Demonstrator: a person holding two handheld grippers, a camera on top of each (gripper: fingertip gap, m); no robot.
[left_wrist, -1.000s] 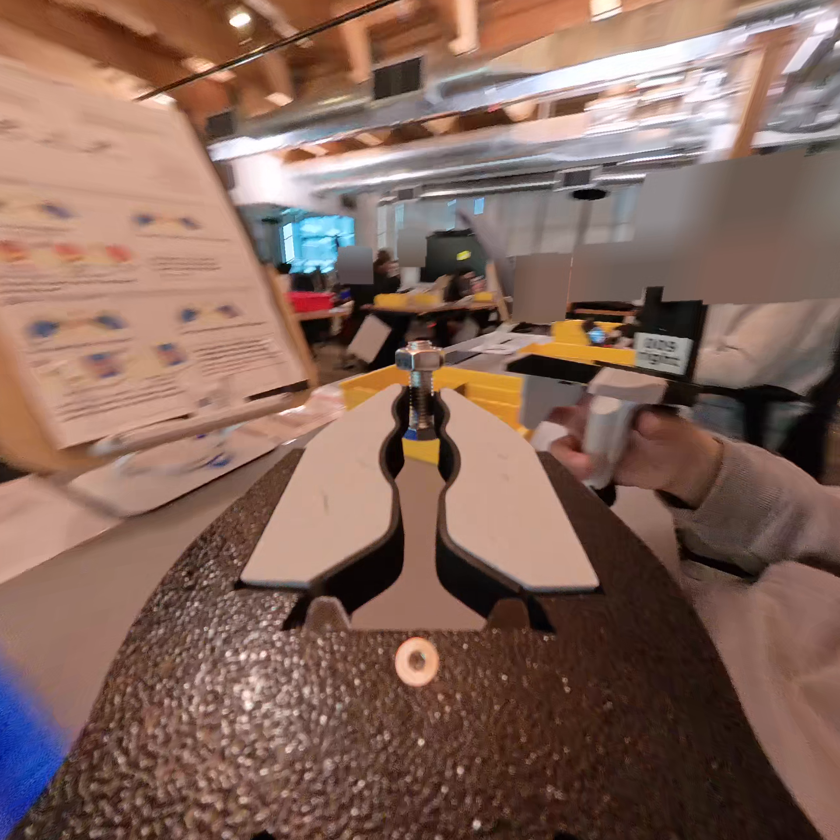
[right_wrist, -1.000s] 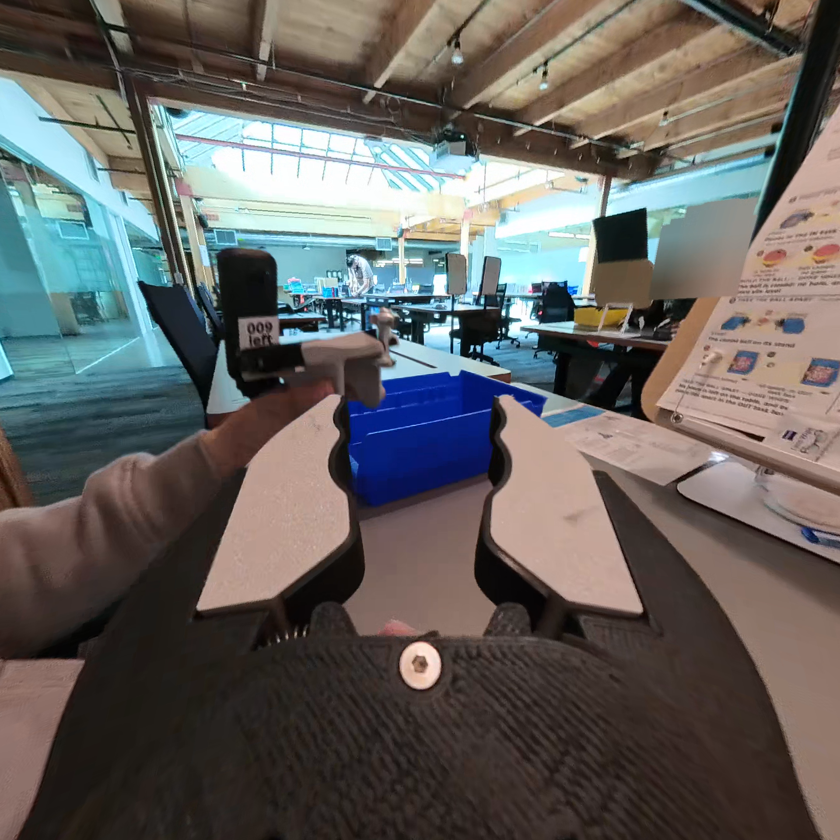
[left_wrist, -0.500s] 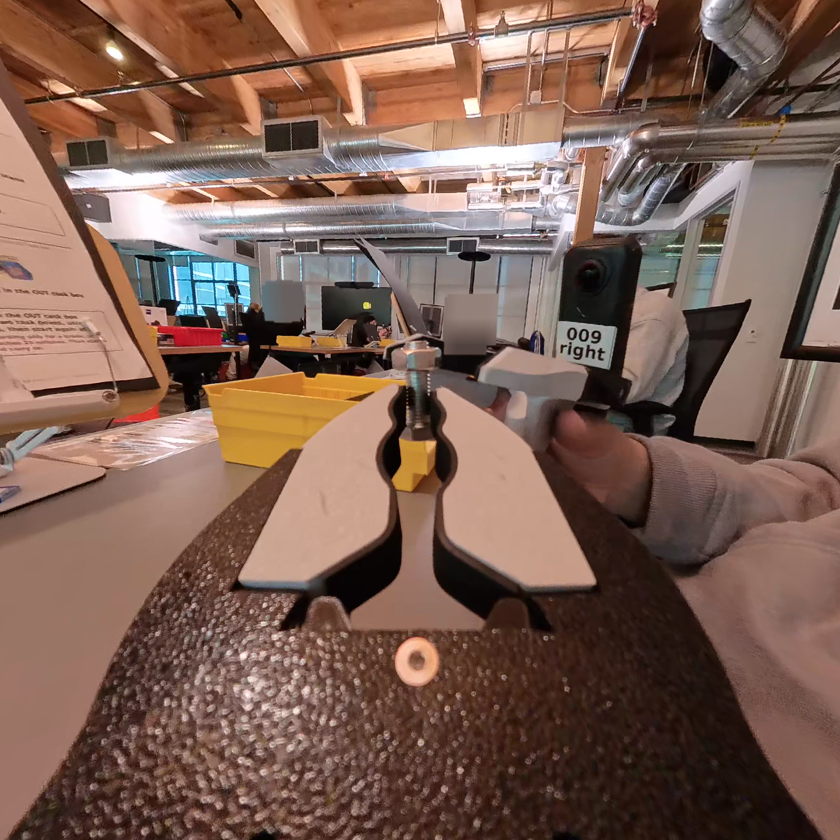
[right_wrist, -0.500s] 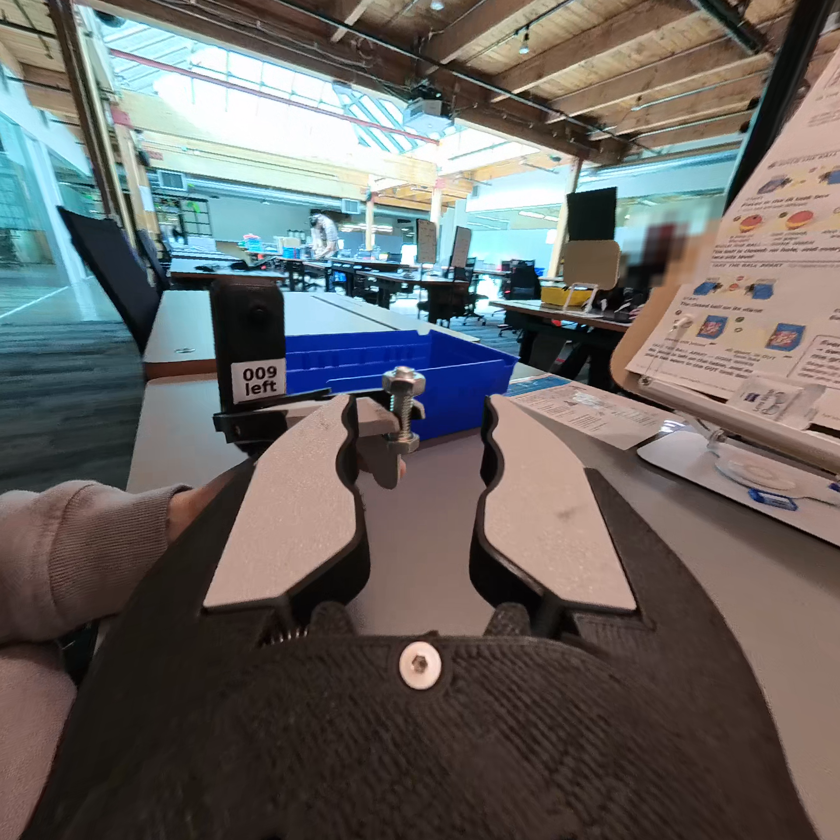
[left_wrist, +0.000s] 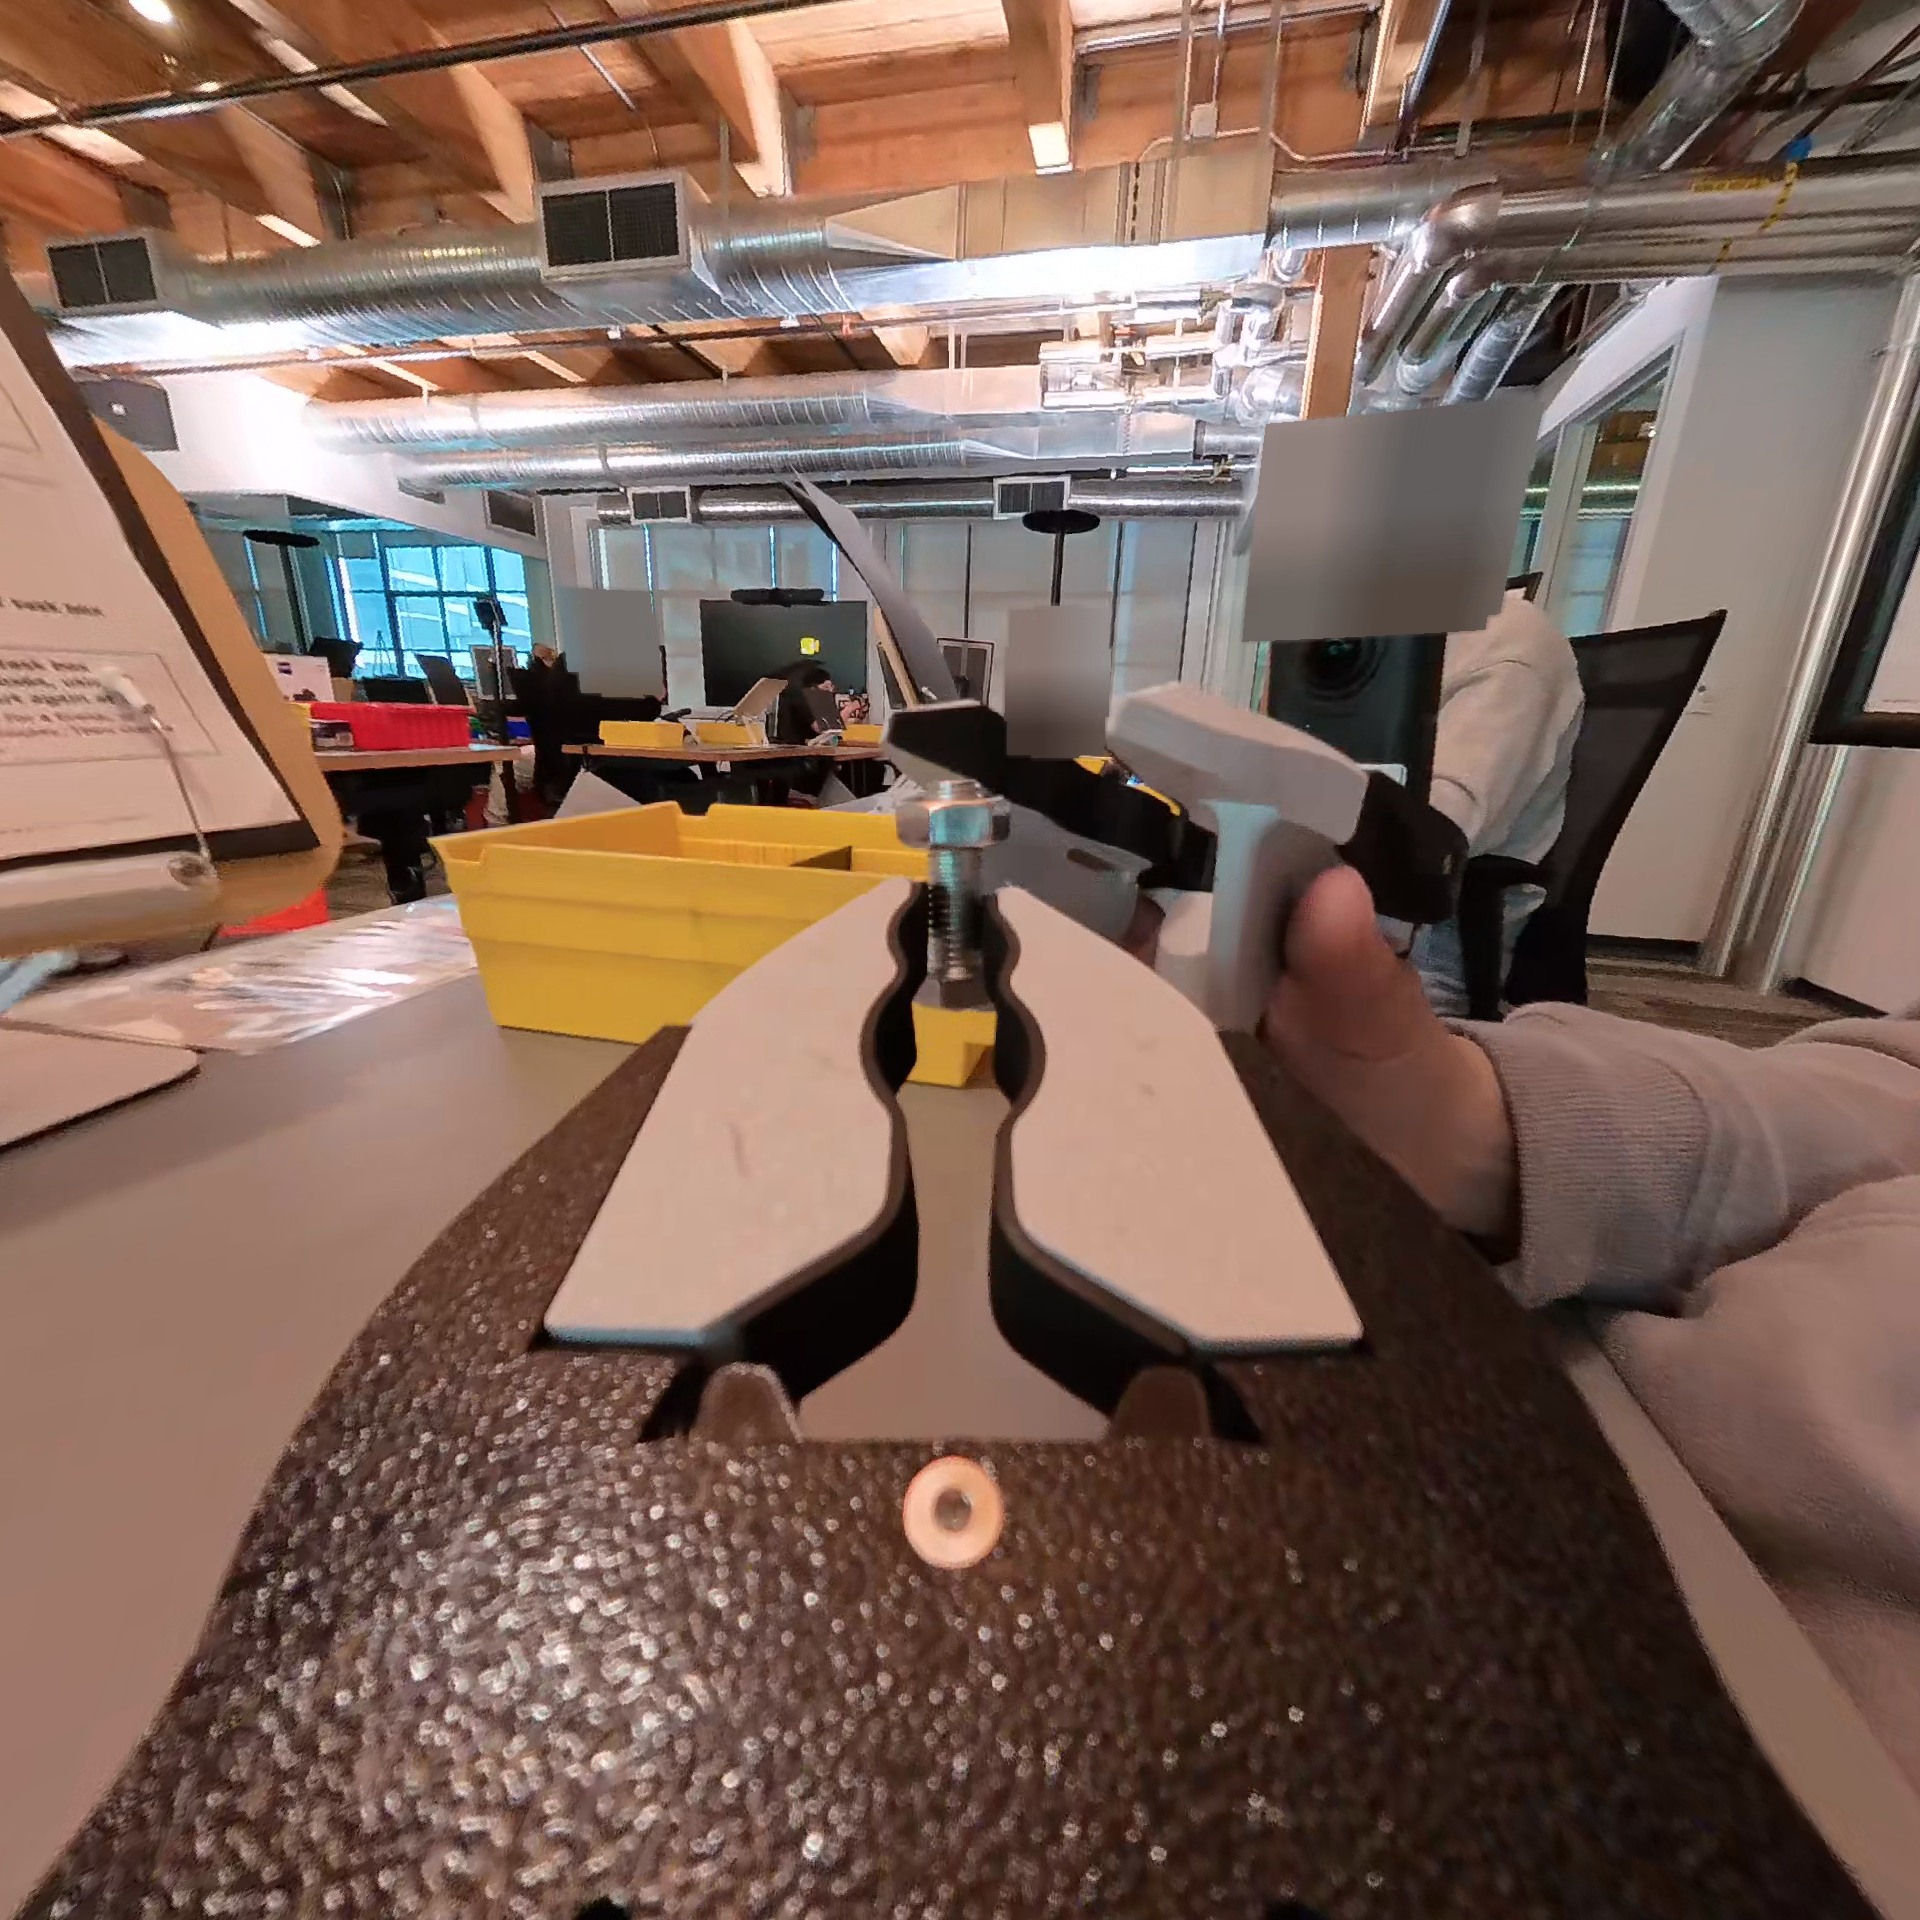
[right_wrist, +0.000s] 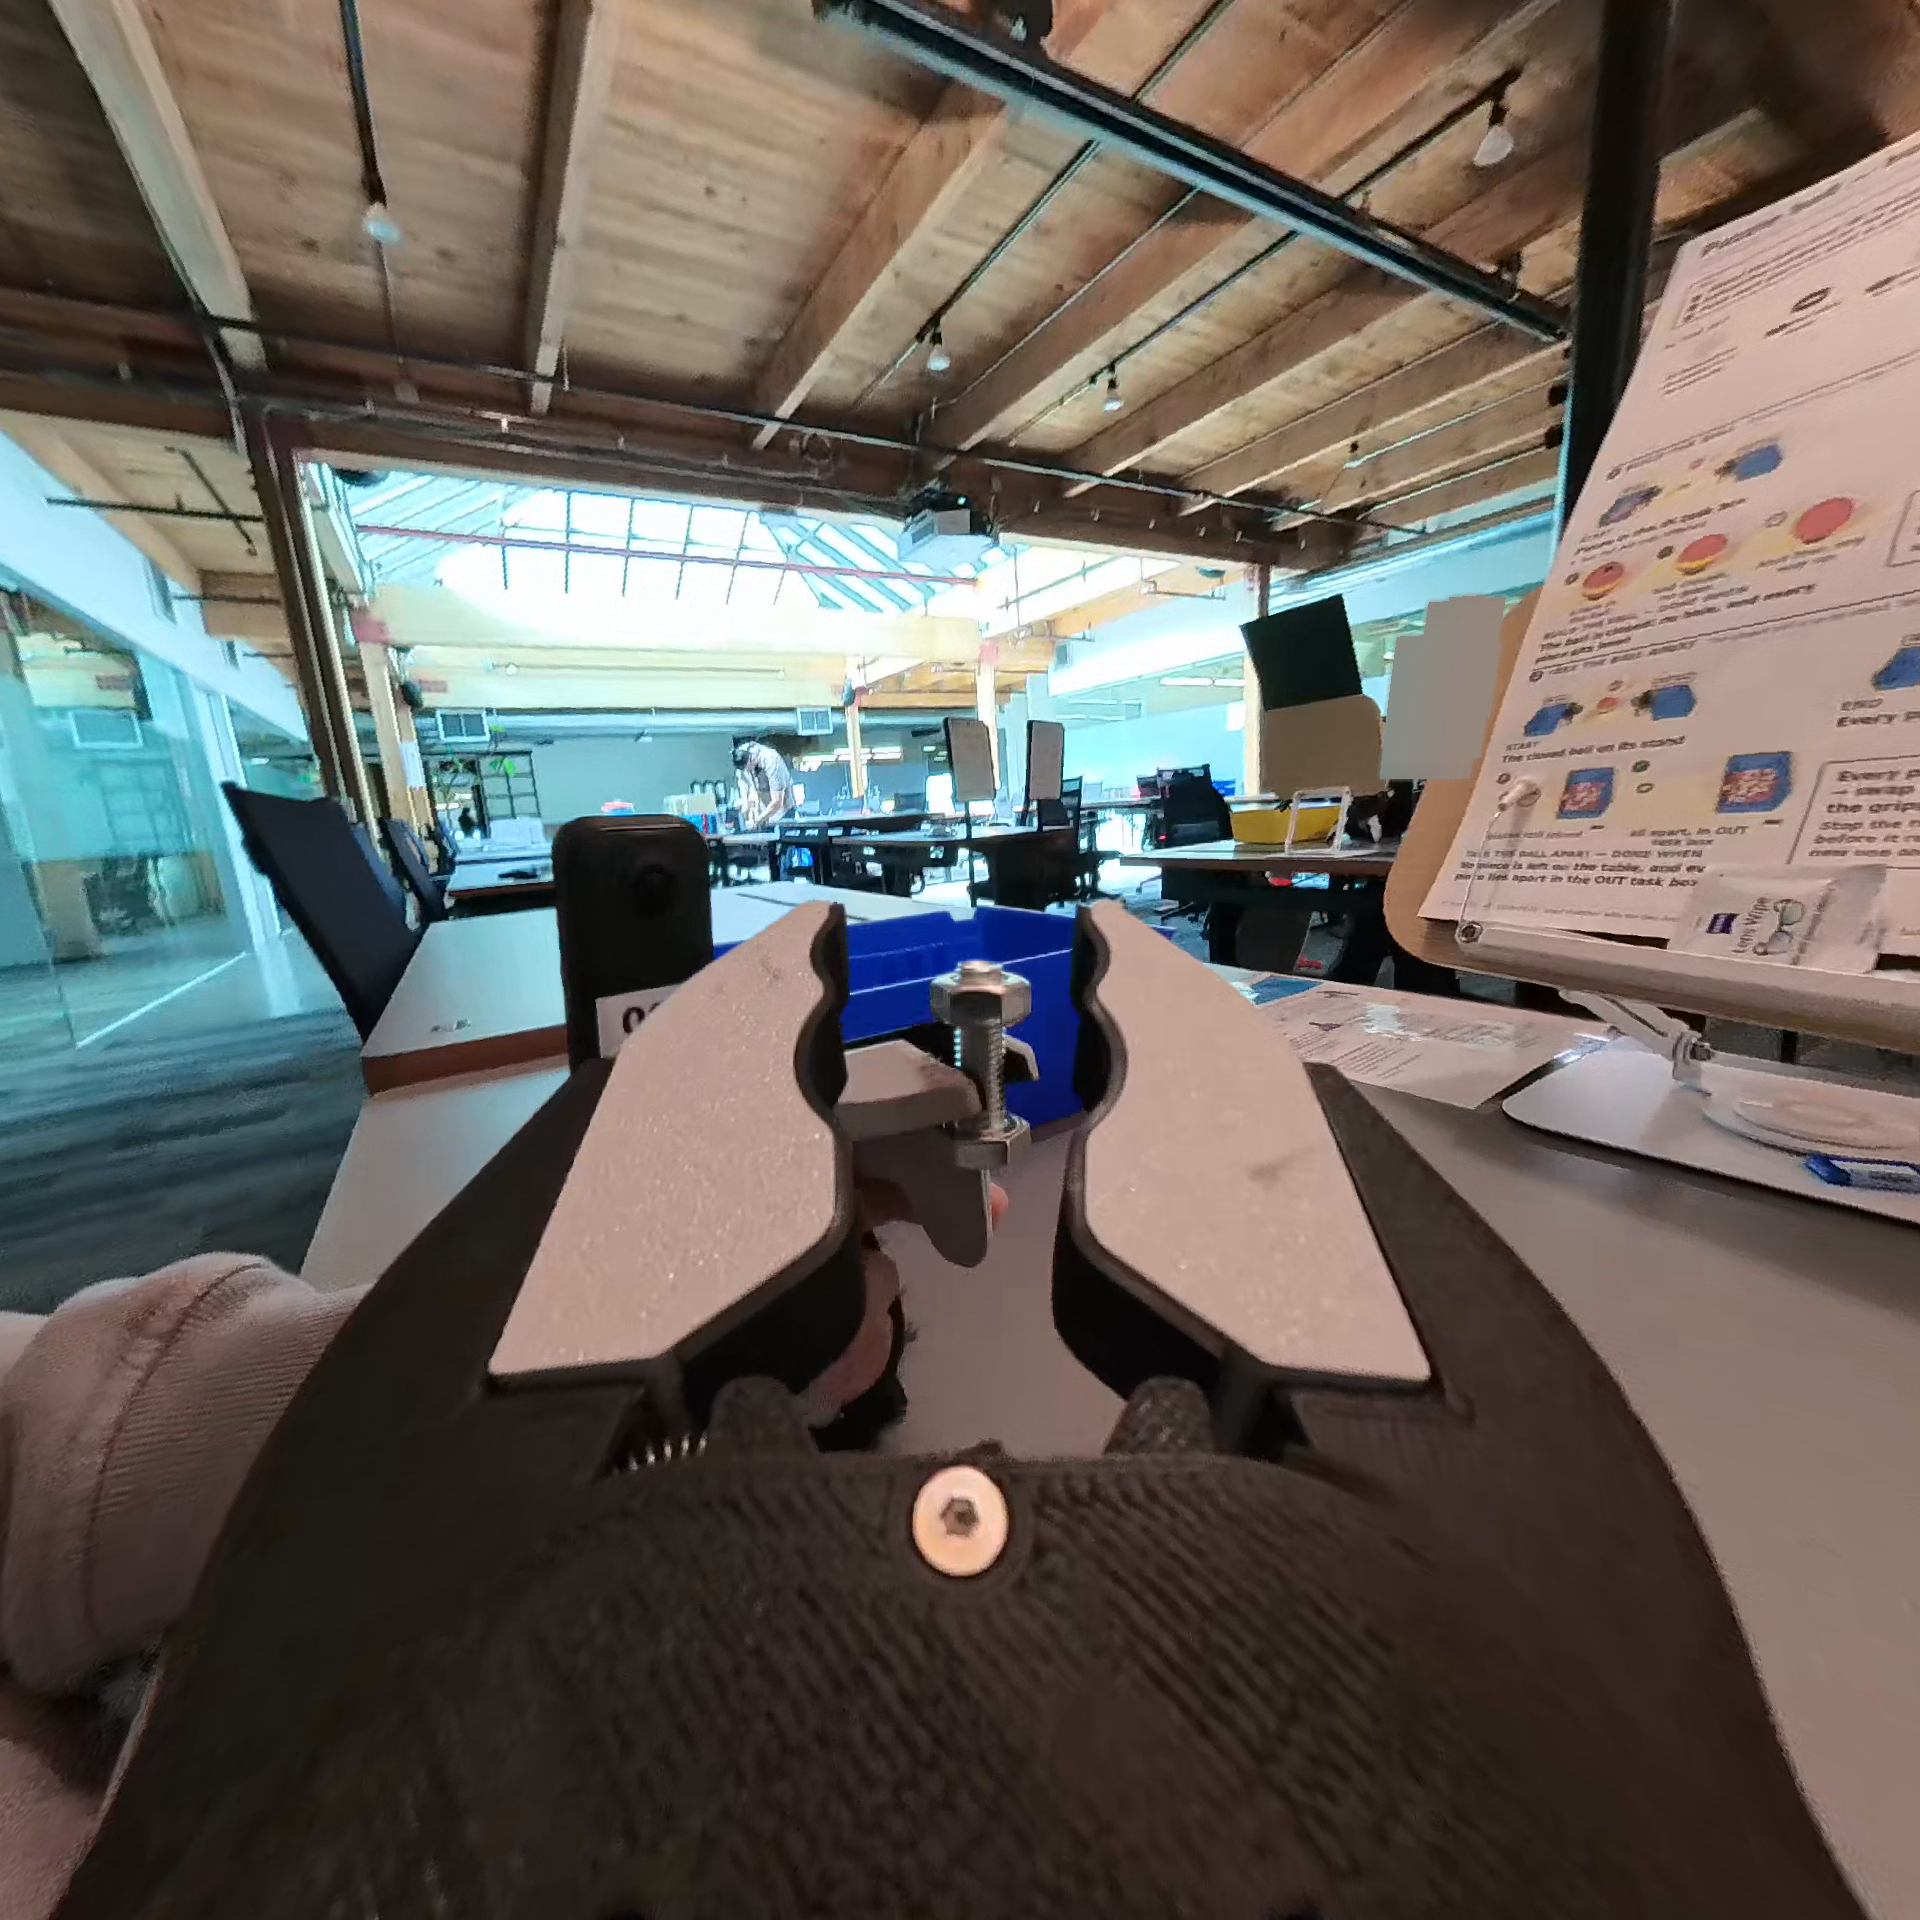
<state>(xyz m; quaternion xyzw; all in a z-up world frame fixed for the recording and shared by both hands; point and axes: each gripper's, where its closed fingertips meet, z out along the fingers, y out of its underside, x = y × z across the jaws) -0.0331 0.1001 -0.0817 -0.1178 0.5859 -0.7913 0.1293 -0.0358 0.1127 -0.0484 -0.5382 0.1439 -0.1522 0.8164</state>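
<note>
1. While the left tool (left_wrist: 954, 935) stands nearly closed, its two grey fingers (left_wrist: 790, 1122) pinch the threaded shank of a silver bolt (left_wrist: 953, 914), which stands upright with a nut (left_wrist: 953, 823) near its top and its head below the fingertips.
2. Around that same bolt (right_wrist: 982, 1049), as the right wrist view shows it, the right tool (right_wrist: 956, 1029) is spread partly open: a clear gap lies between the bolt and each of its pads, so it grips nothing.
3. Just behind the bolt in the left wrist view sits a yellow bin (left_wrist: 665, 914) on the grey worktop (left_wrist: 208, 1299); right of the bolt, a hand (left_wrist: 1371, 1039) holds the right tool's grey handle.
4. Behind the bolt in the right wrist view lies a blue bin (right_wrist: 935, 966), with the left tool's black camera (right_wrist: 634, 935) to the bolt's left.
5. Farther right of the bolt, an instruction sheet (right_wrist: 1745, 644) leans on a stand (right_wrist: 1704, 1081).
</note>
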